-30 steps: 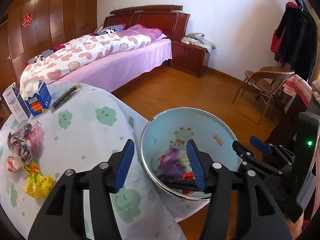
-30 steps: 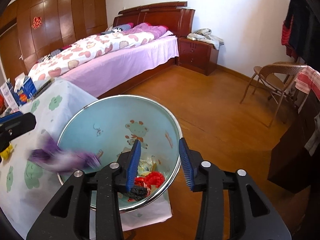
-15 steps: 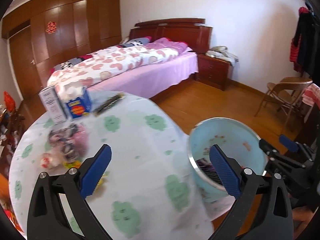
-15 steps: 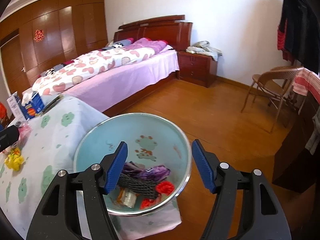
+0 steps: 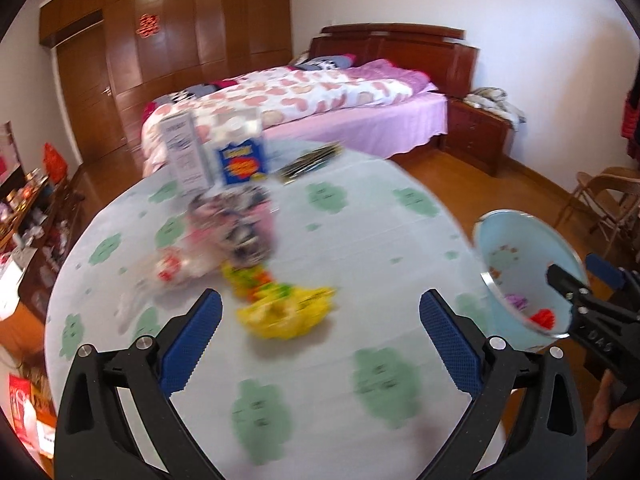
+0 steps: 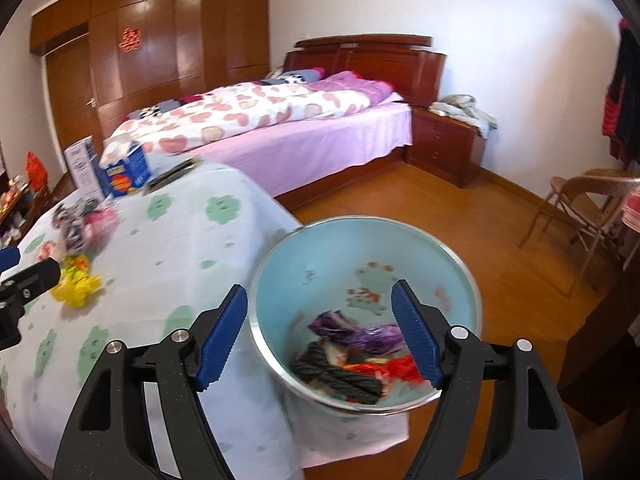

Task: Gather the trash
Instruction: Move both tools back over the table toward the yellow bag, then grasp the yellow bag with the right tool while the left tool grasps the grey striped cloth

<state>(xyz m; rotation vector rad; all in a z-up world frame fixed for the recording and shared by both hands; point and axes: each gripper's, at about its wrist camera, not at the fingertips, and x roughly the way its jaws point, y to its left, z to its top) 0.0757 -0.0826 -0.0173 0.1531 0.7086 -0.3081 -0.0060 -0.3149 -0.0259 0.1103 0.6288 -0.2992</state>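
A light blue trash bin (image 6: 360,264) with a metal rim stands beside the table; it also shows in the left wrist view (image 5: 520,256). Inside lie a purple wrapper (image 6: 360,332), a dark rope-like piece (image 6: 336,376) and red scraps (image 6: 396,368). On the table lie a yellow wrapper (image 5: 284,312), a white and red wrapper (image 5: 172,268) and a black, white and pink bundle (image 5: 240,224). My left gripper (image 5: 320,344) is open and empty above the table, just short of the yellow wrapper. My right gripper (image 6: 320,336) is open and empty over the bin.
A round table (image 5: 360,240) wears a white cloth with green shapes. A blue box (image 5: 244,160), a white box (image 5: 184,156) and a dark flat packet (image 5: 312,158) stand at its far side. A bed (image 6: 280,120), a nightstand (image 6: 448,148) and a folding chair (image 6: 580,208) lie beyond.
My left gripper has swung left from over the bin to over the table and opened wide. The purple wrapper has dropped into the bin. My right gripper has opened wider.
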